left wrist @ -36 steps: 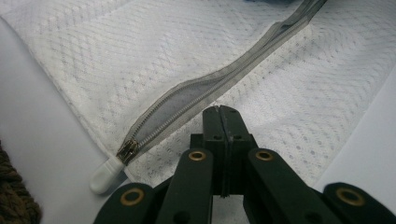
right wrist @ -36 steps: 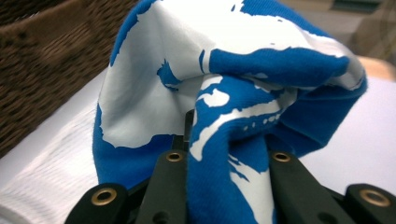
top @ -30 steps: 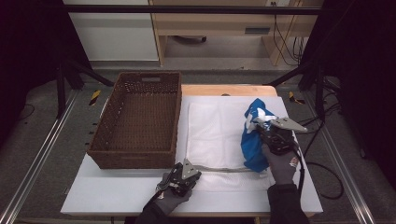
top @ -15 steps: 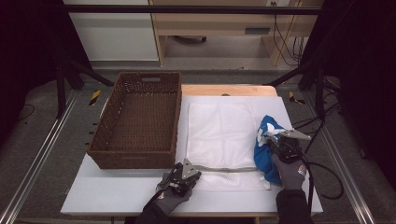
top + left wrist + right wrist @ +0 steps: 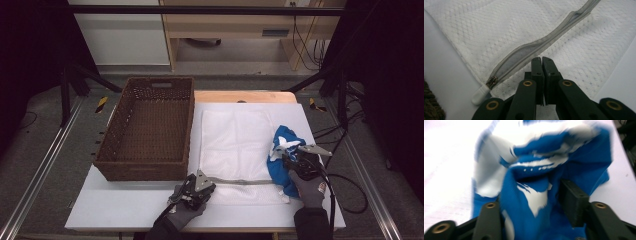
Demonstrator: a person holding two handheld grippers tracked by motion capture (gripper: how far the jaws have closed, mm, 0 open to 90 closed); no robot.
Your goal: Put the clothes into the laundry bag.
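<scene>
A white mesh laundry bag [image 5: 235, 140] [image 5: 499, 30] lies flat on the table, and its zipper [image 5: 245, 181] [image 5: 536, 47] along the near edge is partly open. My left gripper [image 5: 210, 183] [image 5: 541, 60] is shut on the bag's edge just below the zipper, near the white pull tab [image 5: 480, 93]. A blue and white cloth [image 5: 276, 162] [image 5: 584, 152] sits bunched at the bag's right edge. My right gripper [image 5: 287, 152] [image 5: 531, 192] is low over it. Its jaws have just been opening and stand apart with the cloth loose between them.
A brown wicker basket [image 5: 140, 170] stands on the left half of the white table top [image 5: 110, 210], close to the bag's left edge. Cables trail off the table's right side. Dark frame legs stand around the table.
My right gripper came down and toward the near right with the blue cloth, which now rests lower at the bag's right edge. Its jaws have spread. The left gripper stayed put.
</scene>
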